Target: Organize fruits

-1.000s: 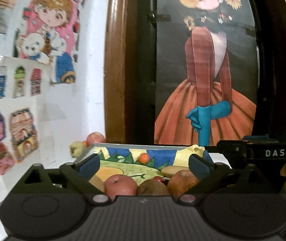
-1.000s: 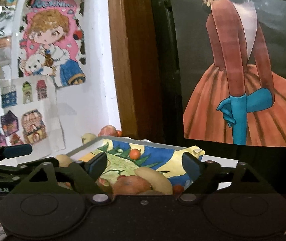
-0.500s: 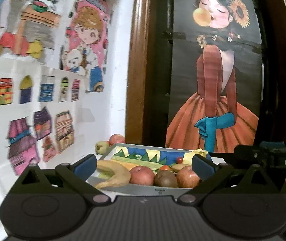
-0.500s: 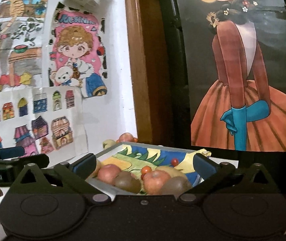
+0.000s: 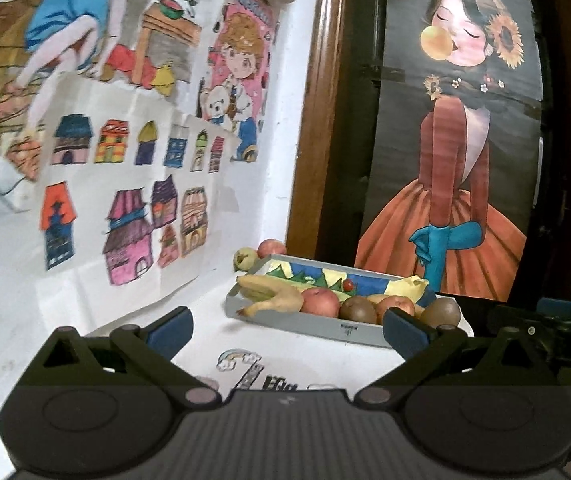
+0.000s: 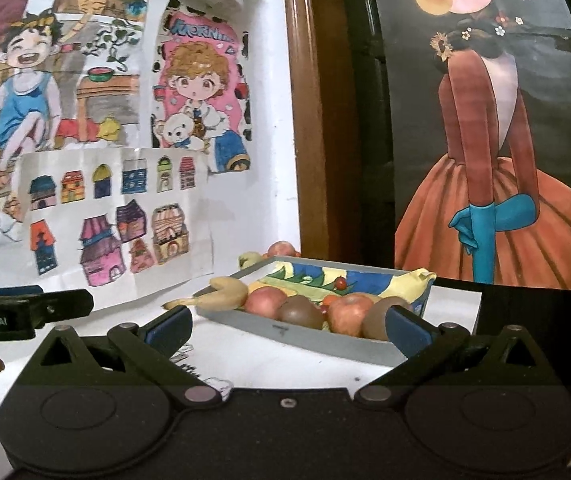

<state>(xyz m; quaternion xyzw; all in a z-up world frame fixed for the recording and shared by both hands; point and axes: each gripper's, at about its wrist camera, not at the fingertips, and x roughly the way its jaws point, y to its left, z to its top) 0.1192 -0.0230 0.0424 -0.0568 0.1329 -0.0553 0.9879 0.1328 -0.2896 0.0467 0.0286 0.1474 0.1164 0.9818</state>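
Two tools, left [image 5: 287,322] and right [image 6: 287,322], released and empty, face a shallow grey fruit tray [image 5: 309,322] holding apples, possibly kiwis.

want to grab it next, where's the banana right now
In both wrist views the banana lies at the left end of the grey tray, overhanging its rim, beside a red apple.
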